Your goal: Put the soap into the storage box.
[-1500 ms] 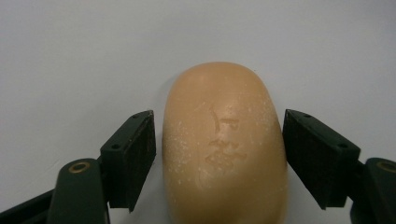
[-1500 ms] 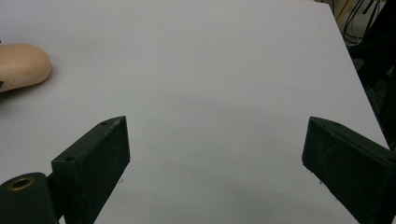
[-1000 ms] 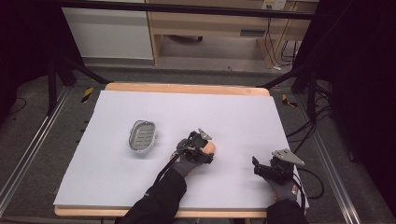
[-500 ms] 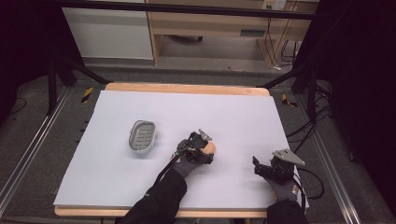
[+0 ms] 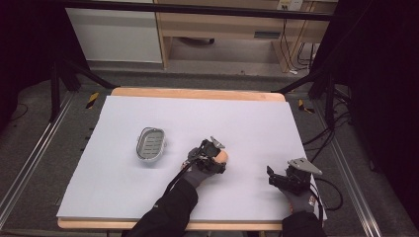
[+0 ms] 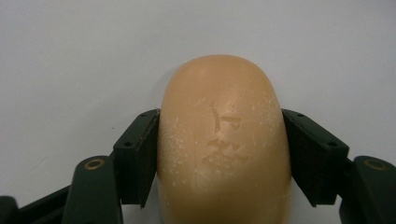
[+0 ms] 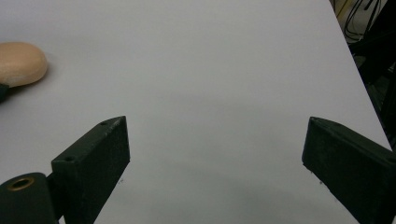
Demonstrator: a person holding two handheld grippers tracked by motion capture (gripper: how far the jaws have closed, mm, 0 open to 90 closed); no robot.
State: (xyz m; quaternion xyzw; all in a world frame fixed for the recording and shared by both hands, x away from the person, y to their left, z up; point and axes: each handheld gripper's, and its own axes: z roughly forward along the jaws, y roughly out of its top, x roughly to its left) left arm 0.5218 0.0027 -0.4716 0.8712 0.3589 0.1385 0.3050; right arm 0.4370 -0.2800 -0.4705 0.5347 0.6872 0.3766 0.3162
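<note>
Left gripper (image 6: 219, 154) clamped on soap (image 6: 223, 140); lift level toward dish (image 5: 149, 143) at ten o'clock, right gripper (image 7: 215, 154) spread wide.

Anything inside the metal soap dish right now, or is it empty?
From the high view, the soap dish holds no soap, just its ribbed grey insert. Beneath that insert is hidden. The soap bar sits clamped in the left gripper, right of the dish.

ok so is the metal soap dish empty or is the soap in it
Empty. The soap dish sits bare on the white sheet, while the soap is off to its right, clamped in the left claw.
</note>
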